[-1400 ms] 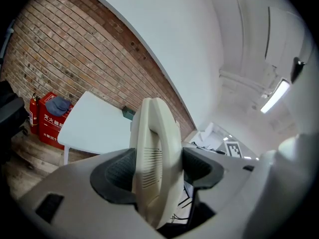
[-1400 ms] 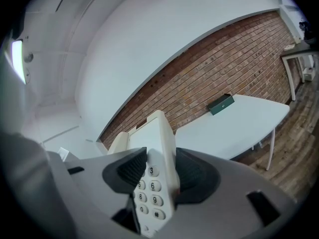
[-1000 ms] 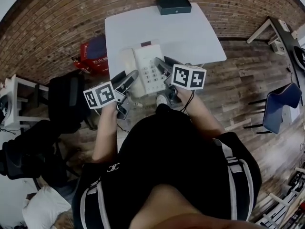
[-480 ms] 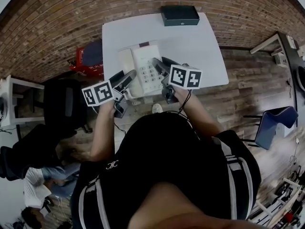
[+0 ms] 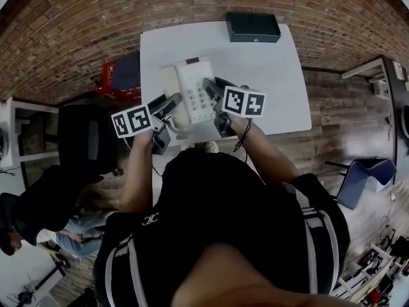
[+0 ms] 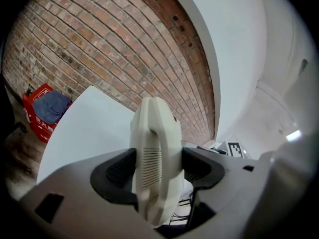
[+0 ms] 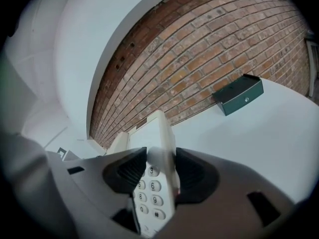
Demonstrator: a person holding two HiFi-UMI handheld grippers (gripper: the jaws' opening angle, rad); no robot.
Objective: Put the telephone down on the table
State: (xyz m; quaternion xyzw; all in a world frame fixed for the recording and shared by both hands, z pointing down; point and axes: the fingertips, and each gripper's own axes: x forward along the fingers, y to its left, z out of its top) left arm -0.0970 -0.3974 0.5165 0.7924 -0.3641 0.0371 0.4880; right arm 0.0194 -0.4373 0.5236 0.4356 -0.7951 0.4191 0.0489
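The telephone (image 5: pixel 192 91) hangs between the two grippers at the centre of the head view, over the near part of the white table (image 5: pixel 268 62). From this steep angle I cannot tell whether its underside already touches the top or floats just above it. The left gripper (image 6: pixel 154 168) is clamped on the cream handset (image 6: pixel 152 128) along the phone's left side, with the ribbed earpiece squeezed between both dark pads. The right gripper (image 7: pixel 158 171) pinches the keypad edge of the base, and number keys show just below its pads. A dark box (image 7: pixel 238 94) sits at the far edge of the table, in the upper right of the right gripper view, well apart from the phone.

The step in hand looks like the lowering. To do it well, both grippers should descend together and level, so the handset does not slip from its cradle. The base should land fully inside the table's near edge before either grip loosens. Letting go of one side first could tip it, so release only once the base rests flat.
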